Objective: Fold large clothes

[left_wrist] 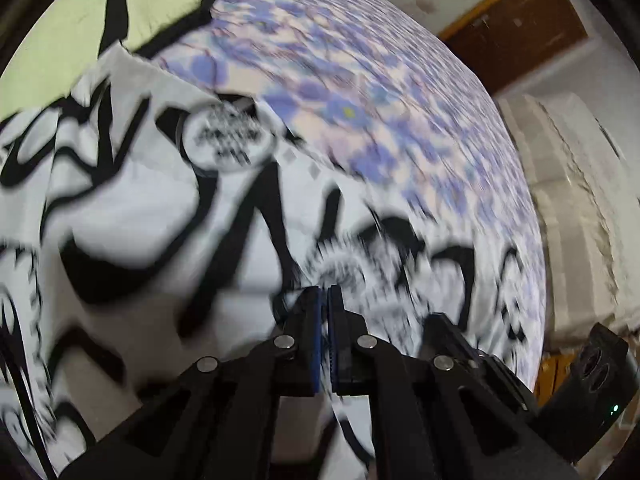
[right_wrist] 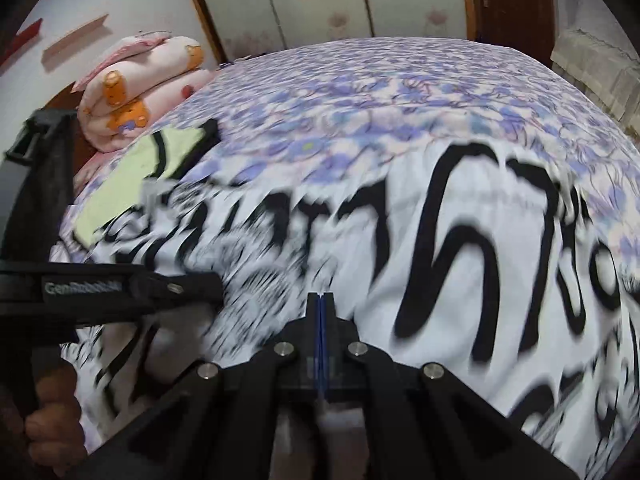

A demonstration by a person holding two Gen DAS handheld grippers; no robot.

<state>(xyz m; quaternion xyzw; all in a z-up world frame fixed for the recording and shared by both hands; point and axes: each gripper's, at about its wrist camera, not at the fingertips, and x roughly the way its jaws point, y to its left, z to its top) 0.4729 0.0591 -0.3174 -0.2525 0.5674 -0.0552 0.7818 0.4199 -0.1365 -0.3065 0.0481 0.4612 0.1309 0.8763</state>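
White shirt point(right_wrist: 460, 240) with black print lies spread on the bed point(right_wrist: 400, 92); left gripper point(left_wrist: 324, 292) and right gripper point(right_wrist: 321, 298) both clamped on its near edge. Thin fabric could slip out, or the fold land crooked if the hands drift unevenly

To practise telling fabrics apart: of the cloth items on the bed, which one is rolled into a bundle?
The pink quilt with orange bears, bundled at the bed's far left corner. The black-and-white garment and the pale green cloth lie spread out on the floral sheet.
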